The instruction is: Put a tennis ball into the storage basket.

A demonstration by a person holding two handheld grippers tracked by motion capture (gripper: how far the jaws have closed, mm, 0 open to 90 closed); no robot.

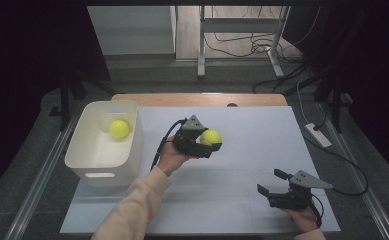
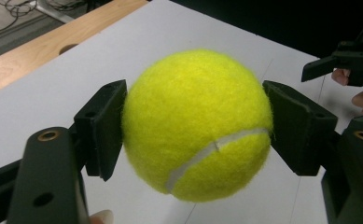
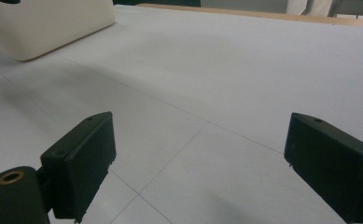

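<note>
A yellow tennis ball (image 1: 211, 137) is held above the middle of the white table, my left gripper (image 1: 209, 141) shut on it. In the left gripper view both black pads (image 2: 102, 128) press the sides of the tennis ball (image 2: 195, 123), which is clear of the surface. A second tennis ball (image 1: 119, 128) lies inside the white bin (image 1: 98, 165) at the left. My right gripper (image 1: 270, 182) rests low at the table's front right, open. In the right gripper view my right gripper (image 3: 200, 161) has nothing but bare table between its jaws.
The white bin's corner (image 3: 39, 28) appears at the upper left of the right gripper view. A wooden strip (image 1: 202, 99) borders the table's far edge. Cables (image 1: 332, 150) and a power strip (image 1: 318, 135) lie on the floor at the right. A metal stand (image 1: 202, 40) is beyond the table.
</note>
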